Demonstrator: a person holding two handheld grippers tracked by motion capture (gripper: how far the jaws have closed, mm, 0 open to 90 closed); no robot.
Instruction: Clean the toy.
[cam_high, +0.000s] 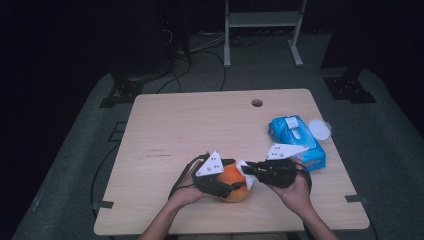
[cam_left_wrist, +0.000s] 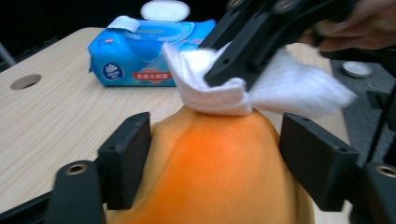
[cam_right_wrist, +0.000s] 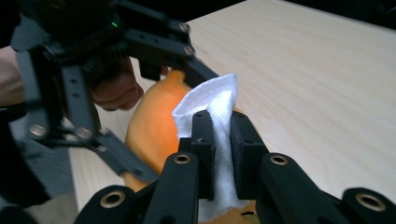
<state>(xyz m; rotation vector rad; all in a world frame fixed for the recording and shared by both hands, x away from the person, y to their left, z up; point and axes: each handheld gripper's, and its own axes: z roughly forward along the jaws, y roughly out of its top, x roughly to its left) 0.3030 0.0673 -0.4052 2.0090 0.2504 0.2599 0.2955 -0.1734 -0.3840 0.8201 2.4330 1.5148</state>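
Observation:
An orange fruit (cam_high: 235, 189) lies near the front edge of the wooden table (cam_high: 200, 125). My left gripper (cam_high: 235, 176) comes in from the left with a jaw on each side of it. In the left gripper view both pads (cam_left_wrist: 126, 158) touch the fruit (cam_left_wrist: 215, 163), which spans the gap between them. My right gripper (cam_high: 248, 170) reaches in from the right, shut on a folded white wipe (cam_high: 243, 165). The wipe (cam_left_wrist: 285, 88) rests on the top of the fruit. In the right gripper view the wipe (cam_right_wrist: 210, 100) stands pinched between the jaws (cam_right_wrist: 222, 135), with the fruit (cam_right_wrist: 154, 126) just behind.
A blue pack of wet wipes (cam_high: 295, 142) lies at the right of the table, its white lid (cam_high: 319, 129) flipped open. A cable hole (cam_high: 257, 103) sits near the far edge. A metal stand's legs (cam_high: 260, 30) are on the floor beyond the table.

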